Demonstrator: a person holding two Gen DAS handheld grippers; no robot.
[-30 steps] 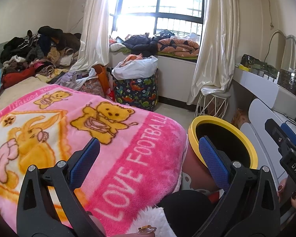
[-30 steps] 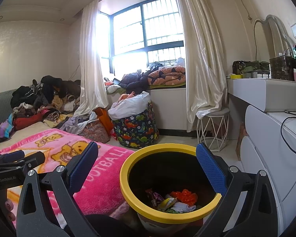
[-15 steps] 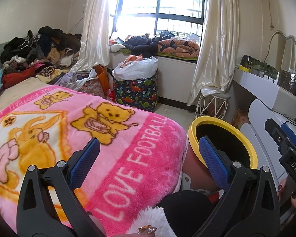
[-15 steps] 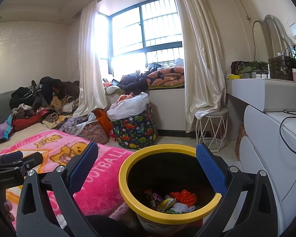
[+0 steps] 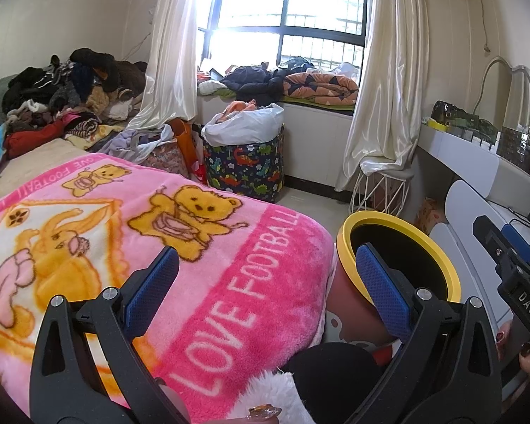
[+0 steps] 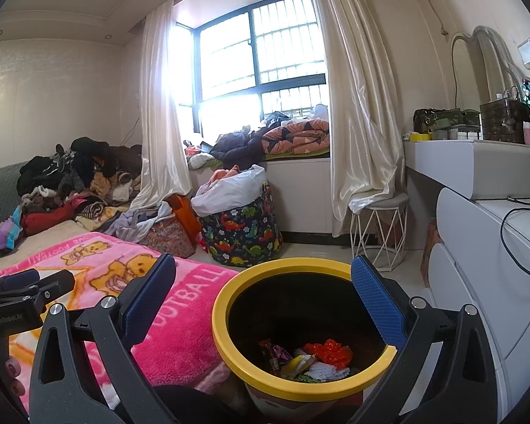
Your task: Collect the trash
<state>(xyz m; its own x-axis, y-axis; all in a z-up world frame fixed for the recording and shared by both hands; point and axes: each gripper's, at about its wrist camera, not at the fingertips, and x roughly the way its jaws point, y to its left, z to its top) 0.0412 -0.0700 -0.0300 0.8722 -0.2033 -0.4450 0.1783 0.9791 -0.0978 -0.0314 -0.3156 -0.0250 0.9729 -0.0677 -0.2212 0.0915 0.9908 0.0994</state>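
Both grippers are spread wide and empty. Left gripper (image 5: pixel 266 277) faces the pink blanket (image 5: pixel 180 247), with the yellow-rimmed bin (image 5: pixel 346 247) at lower right of its frame. Right gripper (image 6: pixel 263 296) hovers directly over the bin, so it is nearer; only its view shows the trash (image 6: pixel 311 358) inside.

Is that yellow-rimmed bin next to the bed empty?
No, the right wrist view shows the yellow-rimmed bin holding trash at its bottom, including a crumpled orange wrapper.
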